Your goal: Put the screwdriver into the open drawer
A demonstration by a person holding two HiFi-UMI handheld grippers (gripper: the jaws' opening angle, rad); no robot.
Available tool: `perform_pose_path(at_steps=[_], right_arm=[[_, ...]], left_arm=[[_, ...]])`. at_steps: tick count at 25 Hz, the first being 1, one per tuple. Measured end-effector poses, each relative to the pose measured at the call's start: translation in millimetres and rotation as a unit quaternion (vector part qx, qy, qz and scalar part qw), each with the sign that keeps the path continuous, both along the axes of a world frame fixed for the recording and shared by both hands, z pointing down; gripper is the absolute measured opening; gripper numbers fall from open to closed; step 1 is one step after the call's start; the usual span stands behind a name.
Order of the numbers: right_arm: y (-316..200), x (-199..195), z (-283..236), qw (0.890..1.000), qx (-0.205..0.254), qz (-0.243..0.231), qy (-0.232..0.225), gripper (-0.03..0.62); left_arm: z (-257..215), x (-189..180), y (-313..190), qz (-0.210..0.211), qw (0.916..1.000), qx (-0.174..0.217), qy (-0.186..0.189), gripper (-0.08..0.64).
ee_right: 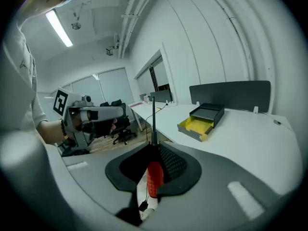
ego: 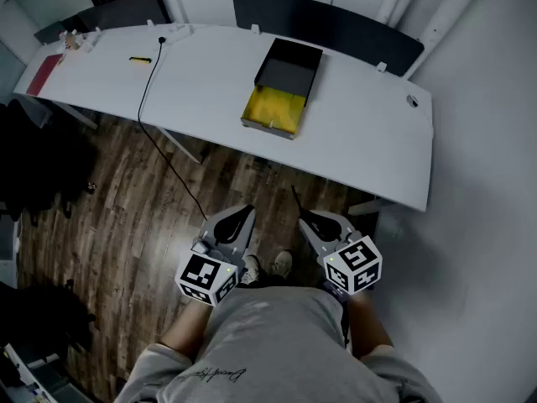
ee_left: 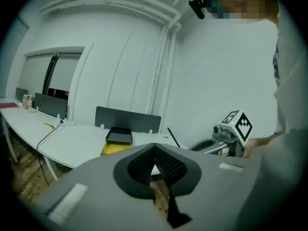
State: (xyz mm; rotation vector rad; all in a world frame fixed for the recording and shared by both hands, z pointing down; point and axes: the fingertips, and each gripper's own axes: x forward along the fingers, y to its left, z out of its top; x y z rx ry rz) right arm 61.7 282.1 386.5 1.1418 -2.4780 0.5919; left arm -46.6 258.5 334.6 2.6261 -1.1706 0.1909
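Observation:
The screwdriver point(ee_right: 154, 176) has a red handle and a thin dark shaft point(ego: 295, 197) that points forward. My right gripper point(ego: 307, 221) is shut on its handle, held close in front of my body. My left gripper point(ego: 242, 215) hangs beside it, shut with nothing between the jaws. Out ahead on the white table point(ego: 361, 133) stands a black drawer box point(ego: 289, 64) with its yellow drawer point(ego: 273, 111) pulled open toward me. The left gripper view shows the drawer point(ee_left: 114, 147) and the right gripper point(ee_left: 222, 139) to the right; the right gripper view has the drawer point(ee_right: 198, 124) and the left gripper point(ee_right: 84, 119).
A black cable point(ego: 151, 78) runs across the table and down to the wooden floor point(ego: 126, 217). A small yellow item point(ego: 140, 59) and a red folder point(ego: 42, 74) lie at the table's far left. A dark partition panel point(ego: 336, 23) lines the back edge. My shoes point(ego: 268, 265) are below.

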Motion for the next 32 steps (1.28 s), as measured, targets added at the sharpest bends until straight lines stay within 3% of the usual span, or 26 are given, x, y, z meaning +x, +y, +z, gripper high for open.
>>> perform_pose_path(at_steps=[16,32], right_arm=[[10,-3,-6,1.000,0.007,-0.013,-0.003,0.075],[18,20,-11,0.999,0.019,-0.045,-0.008,0.075]], left_arm=[[2,1,12,-0.005,1.0000,-0.001,-0.004,0.000],[-4,22,23,-0.038,0.9992,0.014,-0.006,0.000]])
